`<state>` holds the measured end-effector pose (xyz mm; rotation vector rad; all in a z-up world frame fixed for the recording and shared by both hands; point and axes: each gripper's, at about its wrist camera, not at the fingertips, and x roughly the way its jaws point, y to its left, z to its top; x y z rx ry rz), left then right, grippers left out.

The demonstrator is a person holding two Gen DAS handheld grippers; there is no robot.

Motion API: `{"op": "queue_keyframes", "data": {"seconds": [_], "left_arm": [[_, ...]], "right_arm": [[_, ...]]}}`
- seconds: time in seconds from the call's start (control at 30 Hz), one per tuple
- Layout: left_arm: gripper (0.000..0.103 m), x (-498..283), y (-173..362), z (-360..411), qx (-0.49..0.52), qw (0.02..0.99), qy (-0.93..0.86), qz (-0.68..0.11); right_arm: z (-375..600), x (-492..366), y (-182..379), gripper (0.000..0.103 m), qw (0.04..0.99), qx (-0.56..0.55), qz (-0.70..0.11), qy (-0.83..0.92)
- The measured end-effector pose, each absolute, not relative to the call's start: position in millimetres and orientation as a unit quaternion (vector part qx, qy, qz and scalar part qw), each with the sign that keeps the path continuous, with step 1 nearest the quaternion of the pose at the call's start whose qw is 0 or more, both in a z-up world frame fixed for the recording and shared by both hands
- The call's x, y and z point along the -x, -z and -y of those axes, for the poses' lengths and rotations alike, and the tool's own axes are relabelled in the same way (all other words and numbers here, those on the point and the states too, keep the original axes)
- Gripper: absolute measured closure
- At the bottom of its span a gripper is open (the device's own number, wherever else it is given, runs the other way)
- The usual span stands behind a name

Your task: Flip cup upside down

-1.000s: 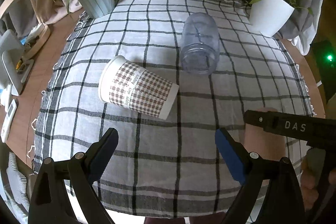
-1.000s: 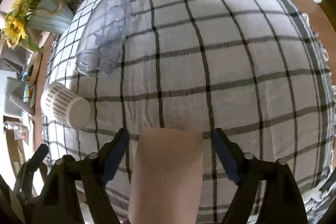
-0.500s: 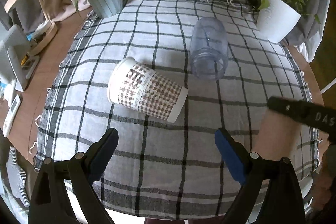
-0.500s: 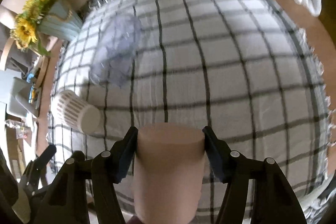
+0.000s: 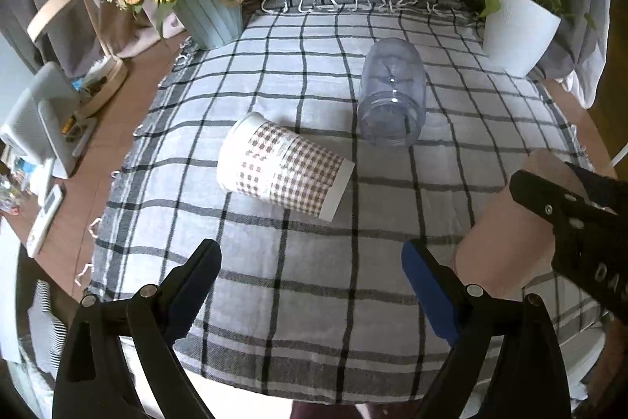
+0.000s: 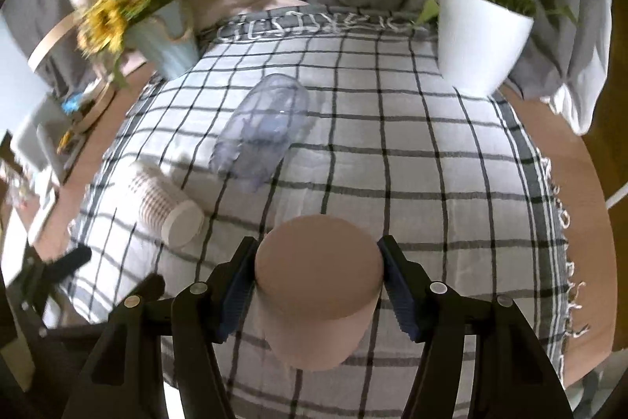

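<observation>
The right gripper clamps the pink cup at lower centre, its closed base facing the lens. The left wrist view shows the cup's side at right, and the left gripper spread wide, empty.

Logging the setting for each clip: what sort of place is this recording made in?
Most likely a home, a living or dining room. A round wooden table wears a checked cloth, with a sunflower vase and a potted plant at its far edge, and a remote control beside household clutter on the left.

Checked cloth, sunflower vase, white plant pot, and remote.
</observation>
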<state>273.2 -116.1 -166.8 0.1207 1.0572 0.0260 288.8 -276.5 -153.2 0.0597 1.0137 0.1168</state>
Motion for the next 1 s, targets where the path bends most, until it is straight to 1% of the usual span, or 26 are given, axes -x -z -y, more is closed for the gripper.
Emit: {"op": "queue_keyframes", "data": {"seconds": [0.37,0.7,1.0], "left_arm": [[0.009,-250,172,106,-0.026,0.858,-0.063,-0.510],[0.009,-224,173,100,0.009,0.858,-0.119,-0.499],[0.008,-217,170,100,0.036,0.859,-0.138,-0.491]], "right_arm": [[270,-255,156,0.041,0.874,-0.002,-0.481,-0.072],[268,-248,158,0.041,0.883,0.012,-0.457,-0.105],[273,-243,159,0.041,0.888,0.007,-0.445,-0.118]]}}
